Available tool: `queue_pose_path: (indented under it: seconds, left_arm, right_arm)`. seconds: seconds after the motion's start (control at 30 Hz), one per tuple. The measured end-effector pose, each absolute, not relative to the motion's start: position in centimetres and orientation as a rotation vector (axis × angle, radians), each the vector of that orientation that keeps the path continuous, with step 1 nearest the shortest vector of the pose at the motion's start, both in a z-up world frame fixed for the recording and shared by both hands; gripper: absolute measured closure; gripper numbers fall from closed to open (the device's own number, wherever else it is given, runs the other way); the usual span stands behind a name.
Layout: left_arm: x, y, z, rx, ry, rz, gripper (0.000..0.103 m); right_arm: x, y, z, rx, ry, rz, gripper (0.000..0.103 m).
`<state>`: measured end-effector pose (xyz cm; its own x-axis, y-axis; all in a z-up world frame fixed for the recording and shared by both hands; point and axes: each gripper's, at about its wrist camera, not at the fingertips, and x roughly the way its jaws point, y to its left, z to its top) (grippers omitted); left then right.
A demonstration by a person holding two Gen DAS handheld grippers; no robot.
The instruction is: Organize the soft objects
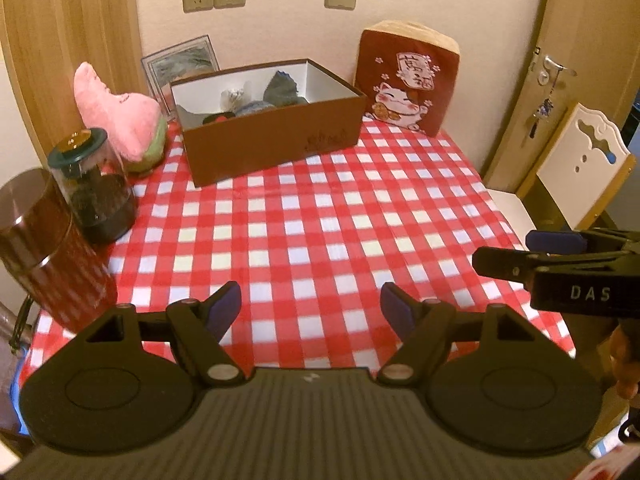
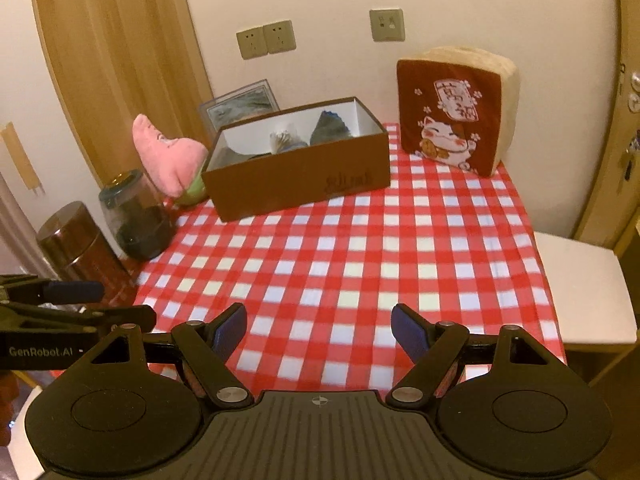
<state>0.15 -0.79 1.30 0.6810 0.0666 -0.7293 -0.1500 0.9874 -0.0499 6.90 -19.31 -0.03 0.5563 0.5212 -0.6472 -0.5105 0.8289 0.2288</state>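
Observation:
A brown open box (image 1: 272, 140) (image 2: 300, 184) stands at the far side of the red-checked table (image 1: 320, 232) (image 2: 360, 260), with several soft items inside. A pink plush (image 1: 116, 112) (image 2: 168, 156) leans left of the box. A red lucky-cat cushion (image 1: 408, 80) (image 2: 452, 112) stands upright to the right of it. My left gripper (image 1: 310, 306) is open and empty over the table's near edge. My right gripper (image 2: 319, 326) is open and empty too; it also shows in the left wrist view (image 1: 504, 254), at the right.
A clear jar with a green lid (image 1: 94, 188) (image 2: 136, 216) and a brown metal tin (image 1: 44, 248) (image 2: 80, 244) stand at the table's left edge. A framed picture (image 1: 180, 64) leans on the wall. A white chair (image 1: 576, 168) and a door are at the right.

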Motion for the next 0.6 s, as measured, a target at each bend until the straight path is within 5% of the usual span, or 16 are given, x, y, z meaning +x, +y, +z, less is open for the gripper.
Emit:
queue_pose_path:
  seconds: [0.6]
  left_arm:
    - [-4.0, -2.8, 0.9, -0.116, 0.847, 0.110, 0.028]
  right_arm:
    - [1.7, -21.5, -1.2, 0.019, 0.822, 0.626, 0.024]
